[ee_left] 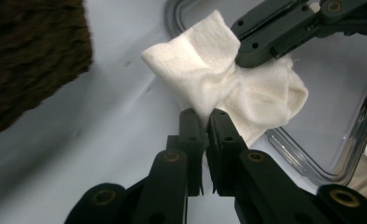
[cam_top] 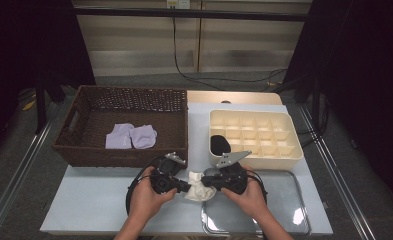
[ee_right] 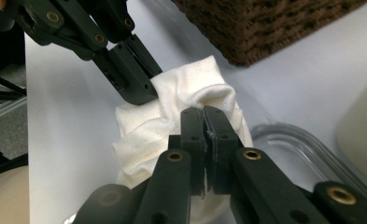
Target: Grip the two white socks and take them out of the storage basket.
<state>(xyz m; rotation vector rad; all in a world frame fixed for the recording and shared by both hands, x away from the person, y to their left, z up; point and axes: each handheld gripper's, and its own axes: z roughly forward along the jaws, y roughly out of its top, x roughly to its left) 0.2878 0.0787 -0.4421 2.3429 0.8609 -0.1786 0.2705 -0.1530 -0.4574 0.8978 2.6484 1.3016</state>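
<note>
Centrally, near the front edge of the table (cam_top: 84, 200), a white sock (cam_top: 199, 186) is held bunched up between the two grippers. The left gripper (cam_top: 186, 186) is pinched onto one fold of it, jaws nearly together with cloth caught between the tips, as seen in the left gripper view (ee_left: 202, 116). The right gripper (cam_top: 204, 181) is clamped on the other side of the sock; in the right gripper view (ee_right: 203, 114) its jaws are pressed together on a ridge of the fabric (ee_right: 181, 102). Both grippers are pointed toward each other, tips close, sock (ee_left: 218, 88) stretched slightly between them. The sock is lifted just above the table, at the left rim of a clear tray (cam_top: 294, 200). A brown wicker basket (cam_top: 84, 145) is placed behind to the left, two pale purple cloths (cam_top: 131, 136) lying in it. A cream divided organizer (cam_top: 284, 155) is set behind to the right, with one dark item (cam_top: 219, 145) in its near left compartment.
</note>
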